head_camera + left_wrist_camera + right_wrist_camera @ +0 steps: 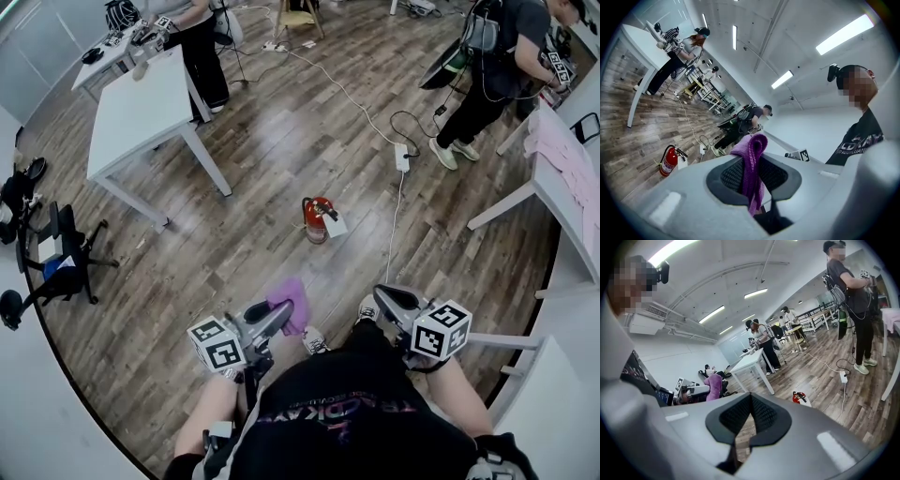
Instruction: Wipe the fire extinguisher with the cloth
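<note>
Standing as the only red thing on the brown wood-plank floor, one red metal fire extinguisher with a black hose and a white tag is found in the middle of the room. It is well apart from both tongs and nothing touches it, so wiping is judged not yet begun. One soft purple cloth is pinched in the left gripper. The jaws are nearly closed on a bunched fold, which rises above the pads while a tail hangs below, and a wad is probably gathered this way for pressing against the cylinder. The right gripper is fully closed with nothing between its jaws and is angled down at the floor; it is presumably left free so the extinguisher can be steadied. Both of the two tongs are held near the body, on the near side of the extinguisher. Further out, two other persons are counted in the head view: one at the far left by a white rectangular table and one at the far right. One white power strip lies to the right, just beyond the extinguisher, and one black office chair stands at the left.
</note>
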A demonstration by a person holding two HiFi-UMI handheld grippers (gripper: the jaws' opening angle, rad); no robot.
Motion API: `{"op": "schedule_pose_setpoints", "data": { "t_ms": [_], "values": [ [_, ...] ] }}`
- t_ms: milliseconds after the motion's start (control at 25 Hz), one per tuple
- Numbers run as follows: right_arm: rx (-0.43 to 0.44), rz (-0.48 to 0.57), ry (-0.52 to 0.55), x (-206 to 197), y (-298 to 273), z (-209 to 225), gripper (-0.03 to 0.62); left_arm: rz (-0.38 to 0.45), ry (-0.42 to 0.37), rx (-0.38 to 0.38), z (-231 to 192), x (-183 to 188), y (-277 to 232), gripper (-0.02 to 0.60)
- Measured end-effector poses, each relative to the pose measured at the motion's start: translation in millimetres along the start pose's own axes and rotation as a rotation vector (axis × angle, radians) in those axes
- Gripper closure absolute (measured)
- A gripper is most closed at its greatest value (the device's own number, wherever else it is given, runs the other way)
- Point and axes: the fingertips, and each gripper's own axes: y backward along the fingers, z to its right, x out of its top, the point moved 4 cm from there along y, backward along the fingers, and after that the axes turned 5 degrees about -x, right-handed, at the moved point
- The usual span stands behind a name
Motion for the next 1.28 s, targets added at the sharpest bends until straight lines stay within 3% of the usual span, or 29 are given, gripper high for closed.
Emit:
{"op": "schedule_pose_setpoints", "data": {
  "t_ms": [1280],
  "values": [
    [0.017, 0.022, -0.002, -2.8, 14.9, 1.6, 0.591, -0.014, 0.006, -0.003, 13.6, -15.0, -14.6, 0.517]
  ]
}}
